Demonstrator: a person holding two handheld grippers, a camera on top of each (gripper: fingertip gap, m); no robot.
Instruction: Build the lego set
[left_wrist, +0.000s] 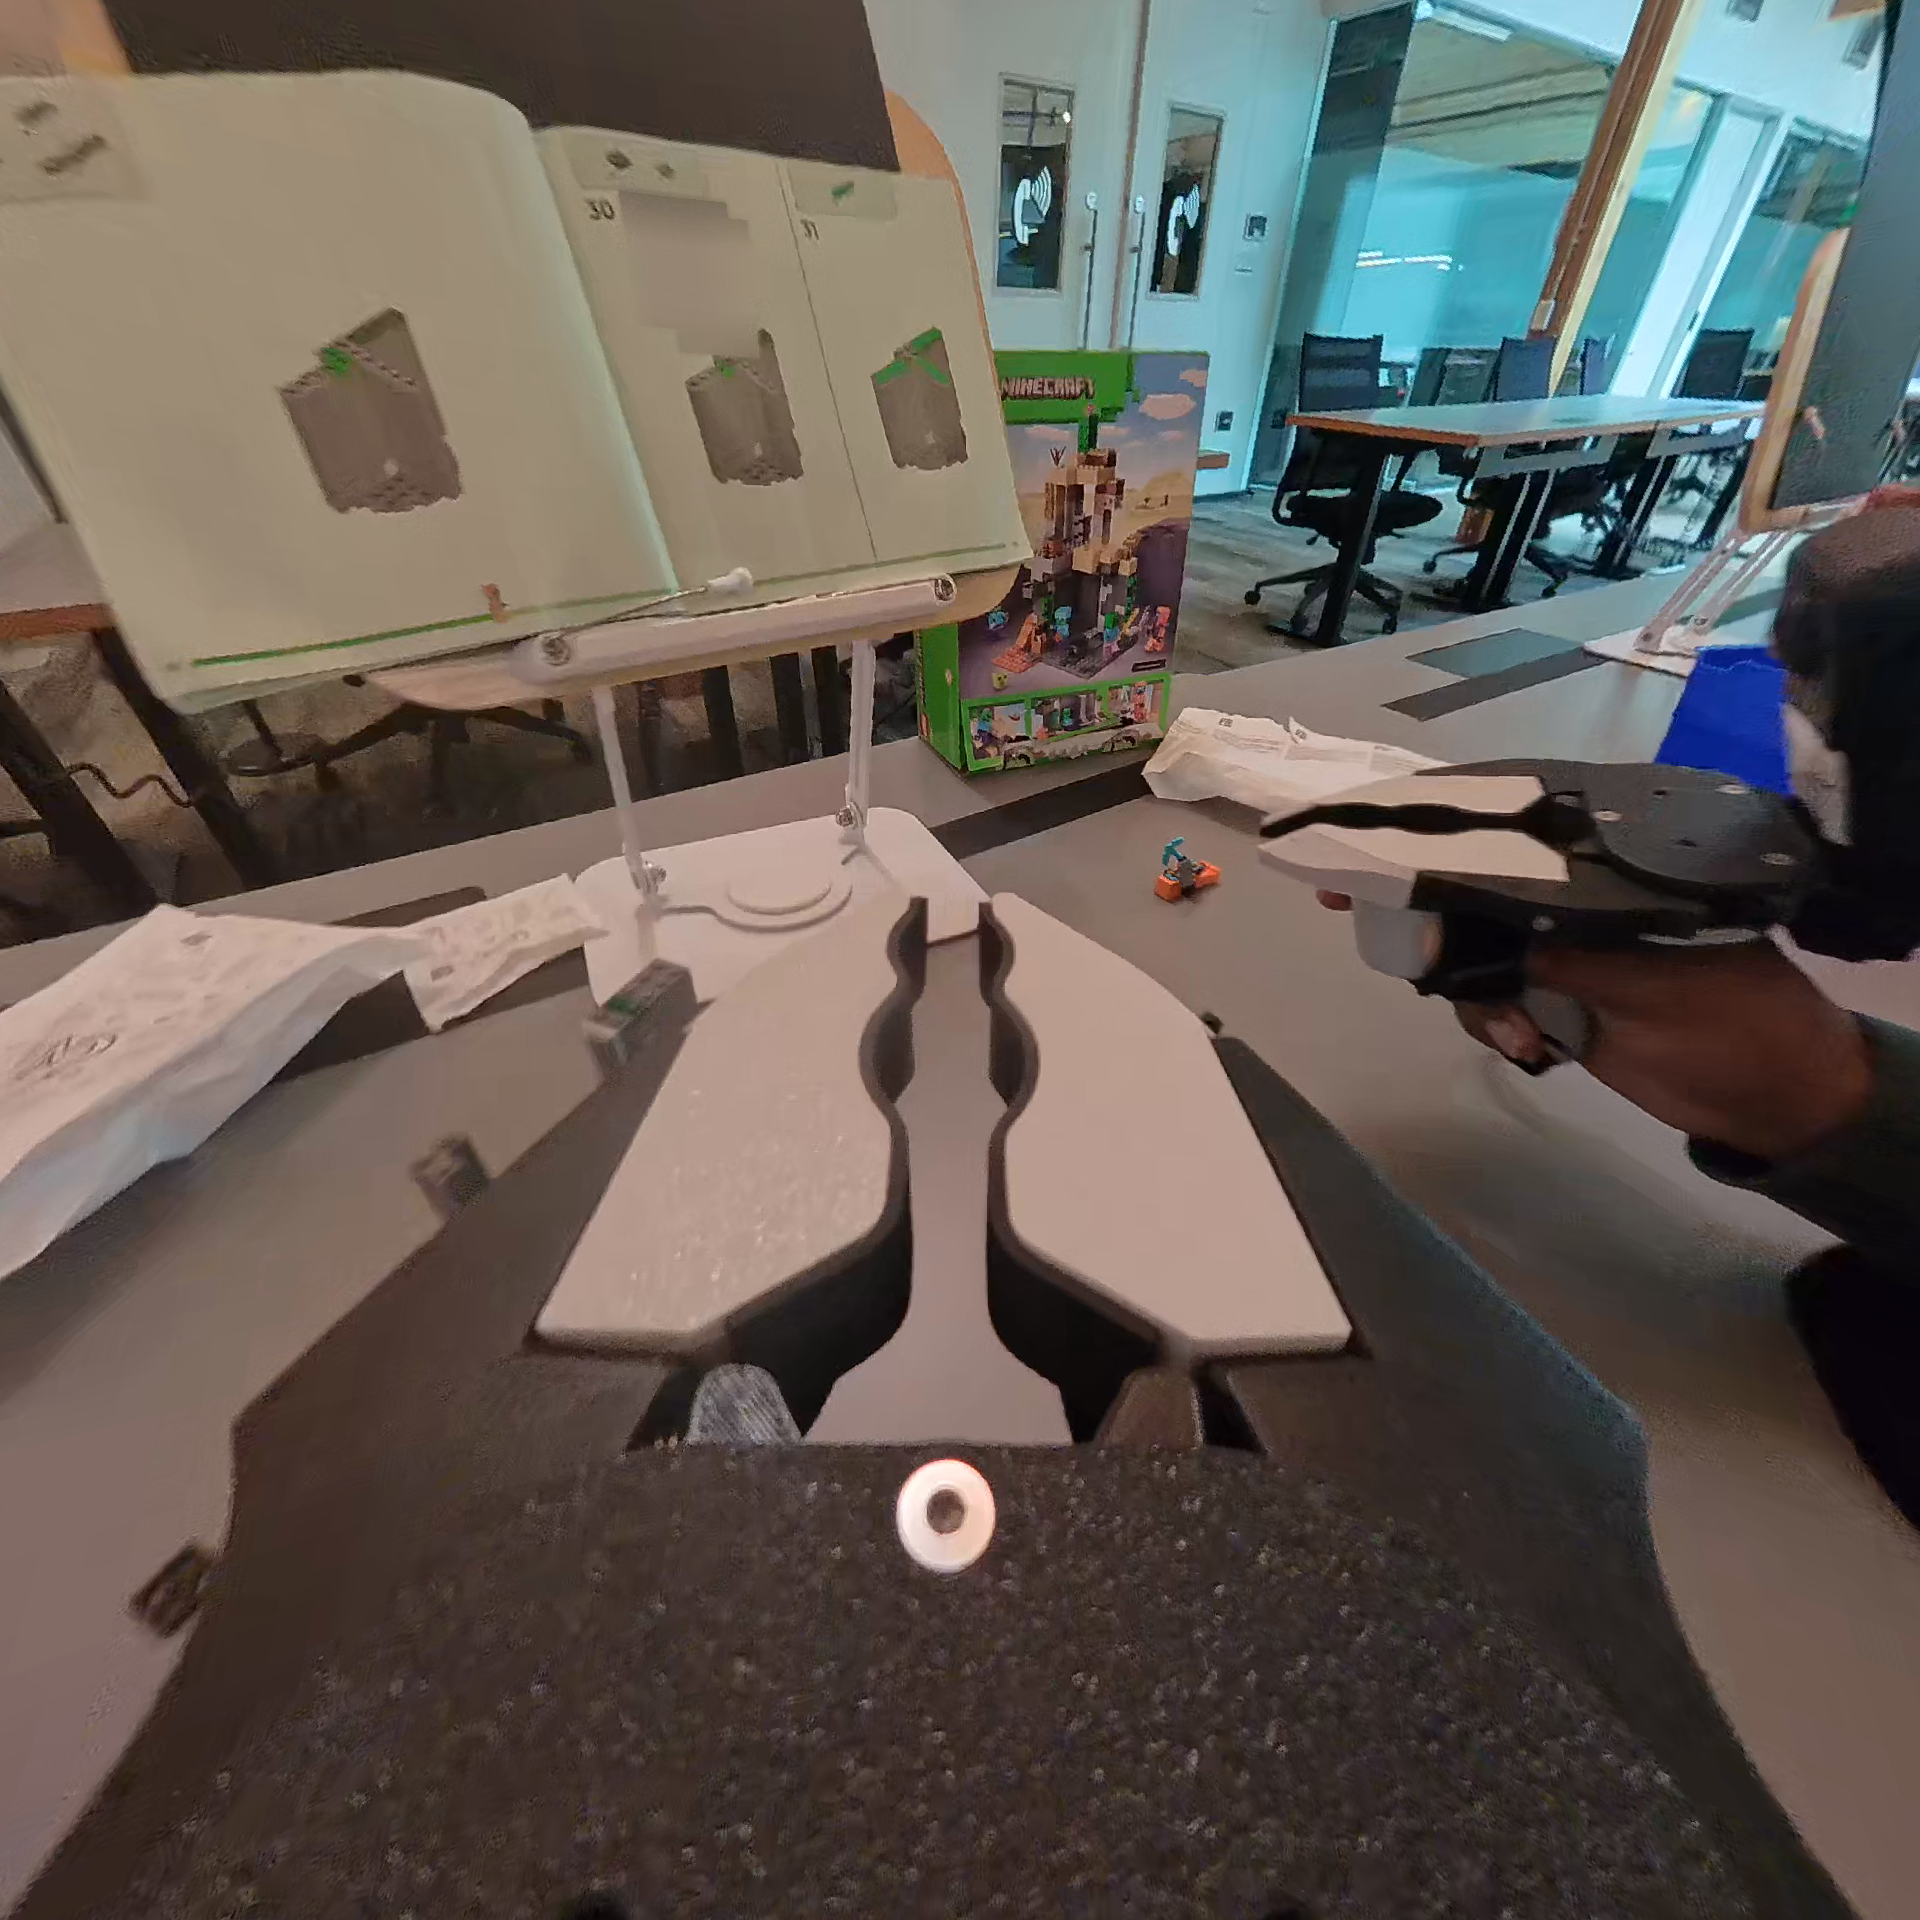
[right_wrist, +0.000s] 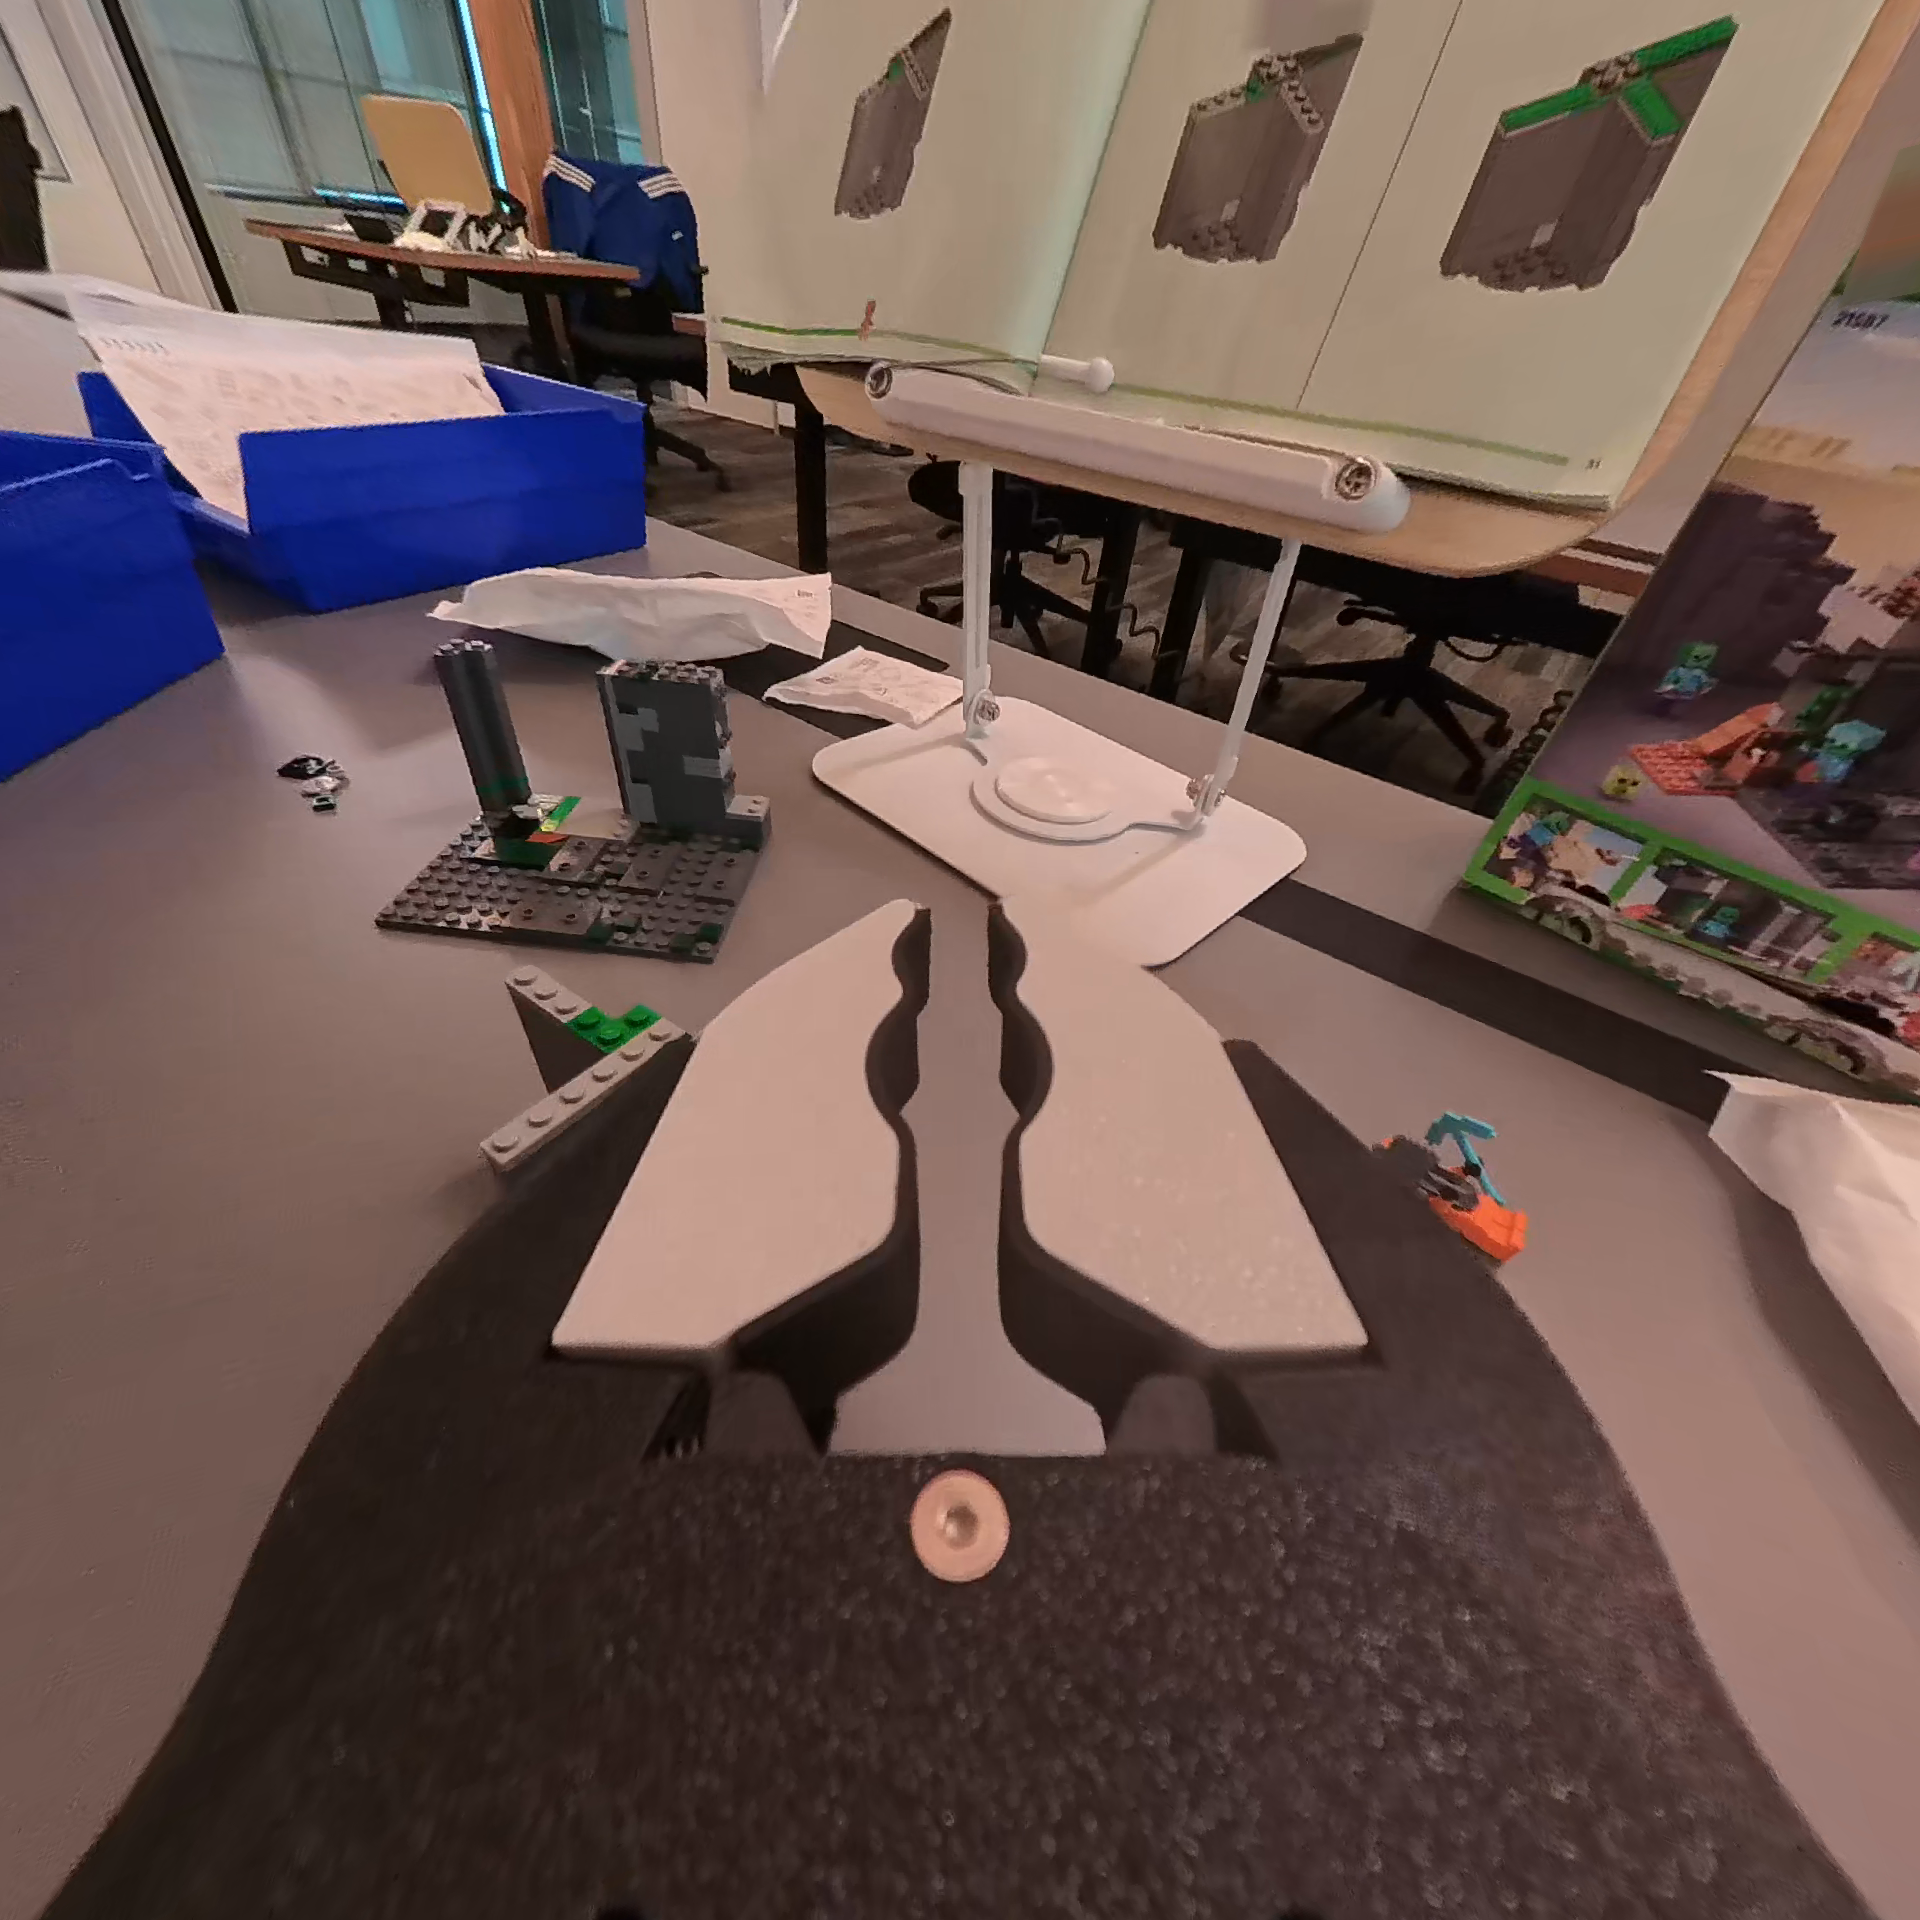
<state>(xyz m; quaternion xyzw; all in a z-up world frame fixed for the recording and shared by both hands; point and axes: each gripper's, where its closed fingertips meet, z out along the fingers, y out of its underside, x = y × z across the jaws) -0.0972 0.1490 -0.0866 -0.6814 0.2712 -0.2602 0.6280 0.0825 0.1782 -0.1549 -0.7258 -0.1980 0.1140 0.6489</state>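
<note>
A dark grey baseplate lies ahead-left in the right wrist view, carrying a dark column and a grey wall. A grey wedge piece with a green brick lies just left of my right gripper, whose jaws are slightly apart and empty. My left gripper is also slightly apart and empty, low over the table. A small blurred grey and green piece lies by its left finger. The right gripper shows in a hand at the right. The open instruction booklet stands ahead.
The white stand base is just past the right fingertips. An orange and teal figure lies to the right. The set's box, paper bags and blue bins ring the grey table. Tip to tip, the grippers are about 20 centimetres apart.
</note>
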